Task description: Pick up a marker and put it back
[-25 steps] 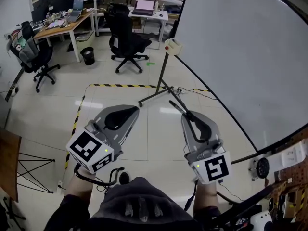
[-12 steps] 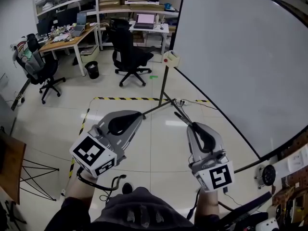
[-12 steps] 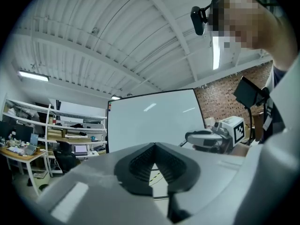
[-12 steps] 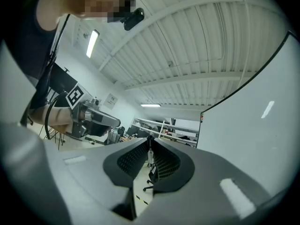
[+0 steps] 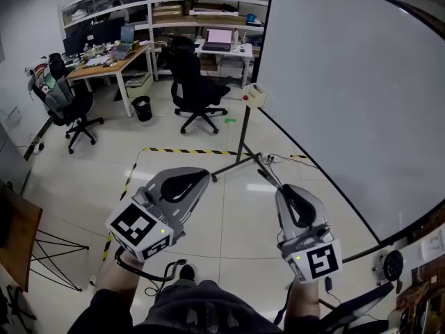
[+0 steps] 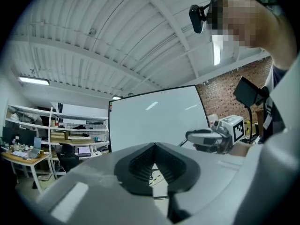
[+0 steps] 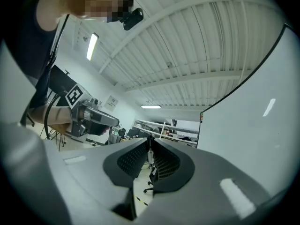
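A thin dark marker (image 5: 268, 179) sticks out forward from the tips of my right gripper (image 5: 281, 186), which is shut on it above the floor. In the right gripper view the marker (image 7: 149, 154) shows as a slim rod pinched between the ribbed pads (image 7: 164, 163). My left gripper (image 5: 204, 175) hangs level with it to the left. Its jaws meet at the tip (image 6: 153, 145) with nothing between them. The big whiteboard (image 5: 348, 82) stands to the right, just ahead of the right gripper.
The whiteboard's stand leg (image 5: 236, 162) and a small beige box (image 5: 254, 94) on its pole lie ahead. Yellow-black tape (image 5: 181, 150) marks the glossy floor. Office chairs (image 5: 198, 85), desks (image 5: 104, 61), a bin (image 5: 142, 107) and shelves fill the back left.
The head view has tilted up, showing more of the shelves. Both grippers sit a little lower and to the right in the view. The right one still holds the marker.
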Demonstrator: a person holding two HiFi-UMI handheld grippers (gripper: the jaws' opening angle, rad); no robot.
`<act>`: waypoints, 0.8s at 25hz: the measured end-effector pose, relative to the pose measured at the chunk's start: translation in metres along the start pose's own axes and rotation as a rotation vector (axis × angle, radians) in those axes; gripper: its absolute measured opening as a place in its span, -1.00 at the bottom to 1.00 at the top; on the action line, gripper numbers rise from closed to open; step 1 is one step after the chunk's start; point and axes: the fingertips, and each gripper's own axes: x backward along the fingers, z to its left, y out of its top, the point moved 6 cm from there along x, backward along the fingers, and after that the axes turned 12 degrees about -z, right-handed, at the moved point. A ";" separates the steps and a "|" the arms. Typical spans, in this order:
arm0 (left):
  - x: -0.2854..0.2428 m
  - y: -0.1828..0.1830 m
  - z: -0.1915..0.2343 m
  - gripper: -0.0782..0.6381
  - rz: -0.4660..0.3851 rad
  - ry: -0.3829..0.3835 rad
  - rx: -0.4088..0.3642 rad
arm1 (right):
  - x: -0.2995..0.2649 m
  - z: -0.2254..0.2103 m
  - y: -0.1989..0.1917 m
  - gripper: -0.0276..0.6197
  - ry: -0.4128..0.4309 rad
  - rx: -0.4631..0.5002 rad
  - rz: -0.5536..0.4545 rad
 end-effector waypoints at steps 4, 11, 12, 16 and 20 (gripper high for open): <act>0.000 -0.002 0.014 -0.76 -0.015 0.012 0.013 | -0.013 -0.002 -0.001 -0.79 0.008 0.014 -0.004; -0.019 -0.026 0.066 -0.76 -0.052 -0.009 0.063 | -0.053 -0.015 -0.023 -0.79 -0.013 0.053 0.053; -0.024 -0.028 0.076 -0.76 -0.059 -0.016 0.067 | -0.062 -0.018 -0.026 -0.79 -0.021 0.059 0.053; -0.045 -0.036 0.121 -0.76 -0.083 -0.046 0.082 | -0.099 -0.029 -0.037 -0.79 -0.053 0.078 0.057; -0.059 -0.044 0.165 -0.76 -0.103 -0.082 0.094 | -0.138 -0.036 -0.046 -0.79 -0.098 0.095 0.049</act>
